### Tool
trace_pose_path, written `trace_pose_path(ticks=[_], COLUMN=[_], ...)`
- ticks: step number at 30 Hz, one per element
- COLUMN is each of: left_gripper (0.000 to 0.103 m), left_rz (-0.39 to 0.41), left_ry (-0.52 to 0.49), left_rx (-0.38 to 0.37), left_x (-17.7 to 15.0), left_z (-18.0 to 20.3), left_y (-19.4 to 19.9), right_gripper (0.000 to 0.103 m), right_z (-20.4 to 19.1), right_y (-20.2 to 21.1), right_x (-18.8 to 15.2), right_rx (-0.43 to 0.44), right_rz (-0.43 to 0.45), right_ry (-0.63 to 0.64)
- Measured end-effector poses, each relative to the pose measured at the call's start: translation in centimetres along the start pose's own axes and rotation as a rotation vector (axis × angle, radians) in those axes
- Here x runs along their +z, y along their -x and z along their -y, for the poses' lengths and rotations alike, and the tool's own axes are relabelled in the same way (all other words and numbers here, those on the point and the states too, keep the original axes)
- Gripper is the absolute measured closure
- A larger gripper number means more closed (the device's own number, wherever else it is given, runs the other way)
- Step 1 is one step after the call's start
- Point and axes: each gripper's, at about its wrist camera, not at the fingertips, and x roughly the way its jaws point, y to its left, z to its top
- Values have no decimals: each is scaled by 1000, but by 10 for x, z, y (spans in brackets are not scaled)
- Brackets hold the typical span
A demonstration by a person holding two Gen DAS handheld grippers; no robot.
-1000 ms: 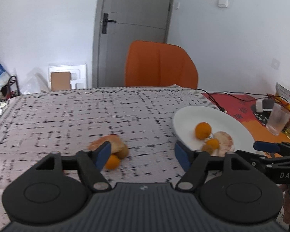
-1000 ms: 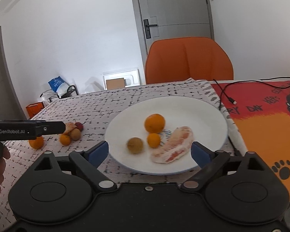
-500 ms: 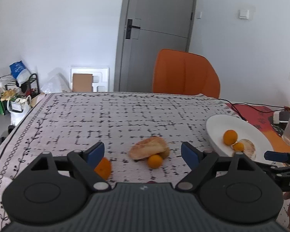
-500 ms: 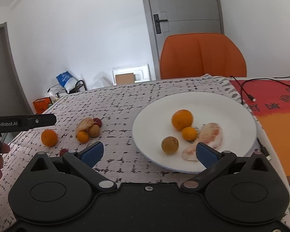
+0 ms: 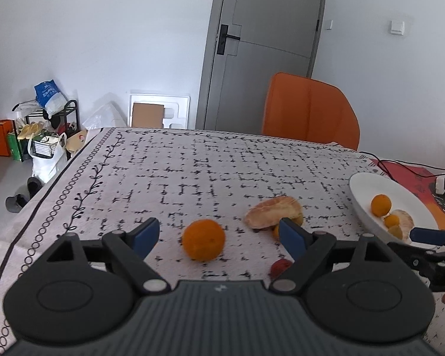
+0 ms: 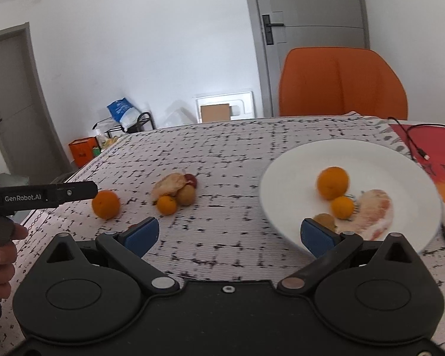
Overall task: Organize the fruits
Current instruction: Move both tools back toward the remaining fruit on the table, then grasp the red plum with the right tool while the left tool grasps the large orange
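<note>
My left gripper (image 5: 219, 235) is open low over the tablecloth, and a large orange (image 5: 203, 244) lies loose between its blue pads, touching neither. Just right of it are a pomelo segment (image 5: 274, 212), a small orange (image 5: 276, 231) half hidden by the right finger, and a red fruit (image 5: 280, 267). My right gripper (image 6: 229, 236) is open and empty at the near edge of the white plate (image 6: 311, 160). The plate holds an orange (image 6: 332, 182), a small orange (image 6: 342, 206), a brown fruit (image 6: 324, 219) and a pomelo segment (image 6: 373, 213).
An orange chair (image 6: 342, 83) stands behind the table's far edge. A black cable (image 6: 412, 142) lies on the red mat (image 6: 424, 136) right of the plate. The table's left edge (image 5: 59, 195) drops to a floor with bags and a rack.
Both grippers moved left across the table. The left one now has the large orange between its jaws, which have widened. The plate slid to the right in the right wrist view.
</note>
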Motion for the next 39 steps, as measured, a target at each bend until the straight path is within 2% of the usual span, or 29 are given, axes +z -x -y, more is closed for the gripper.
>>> trace_pose_path(ticks=[8, 15, 29, 36, 39], left_gripper=[17, 17, 17, 17, 17], left_rz=[-13, -29, -51, -59, -62], left_ry=[12, 20, 37, 44, 39], left_rx=[19, 27, 14, -12, -23], left_x=[-7, -13, -17, -19, -19], left_z=[-22, -34, -49, -54, -53], left_y=[4, 3, -6, -11, -13], right_gripper=[3, 18, 41, 59, 76], right_z=[-21, -34, -59, -72, -74], right_y=[-14, -26, -52, -68, -71], right_x=[0, 0, -1, -3, -5], right_rx=[34, 83, 146, 167, 163], right_rz=[-11, -38, -111, -152, -148], right_ry=[32, 43, 92, 110, 123])
